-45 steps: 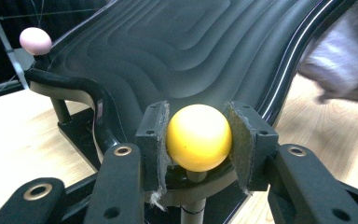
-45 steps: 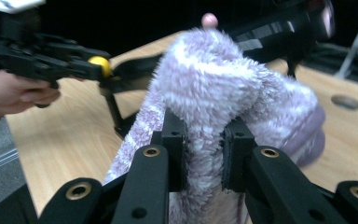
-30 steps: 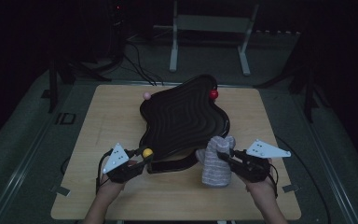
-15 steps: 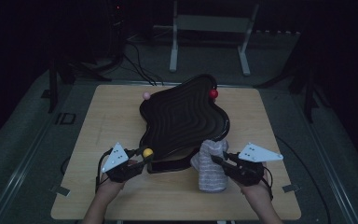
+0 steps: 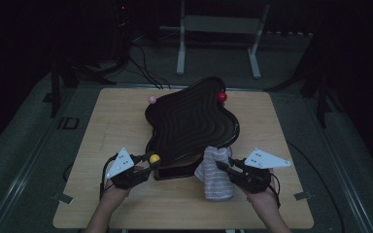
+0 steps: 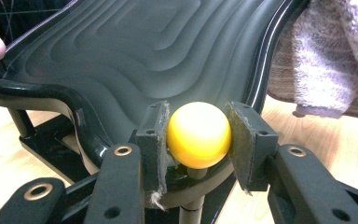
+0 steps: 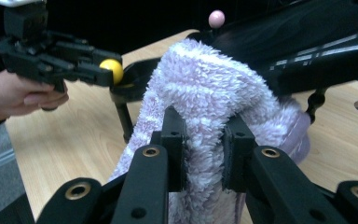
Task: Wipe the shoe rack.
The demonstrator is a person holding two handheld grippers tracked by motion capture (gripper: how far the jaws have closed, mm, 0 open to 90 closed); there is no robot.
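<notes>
A big black wavy tray [image 5: 189,121] stands on a wooden table [image 5: 116,121]. It sits on a small black stand [image 6: 51,140] and tips up, so its far side is higher than its near side. The tray has ripples in it like steps.

The left hand-held gripper [image 5: 150,164] is at the near left corner of the tray. Its two jaws are closed tight on a yellow ball [image 6: 198,134]. The pads [image 6: 154,135] press on both sides of the ball. The ball sits on a thin post at the rim of the tray.

The right hand-held gripper [image 5: 219,165] is at the near right side of the tray. Its jaws pinch a fluffy pale purple cloth [image 7: 205,88]. The cloth bunches up between the jaws and hangs down to the table. Its top touches the near edge of the tray.

A red ball [image 5: 222,97] sits at the far right rim of the tray. A pink ball [image 5: 152,99] sits at the far left rim.

A person's hand [image 7: 32,95] holds the left hand-held gripper, seen in the right gripper view.
</notes>
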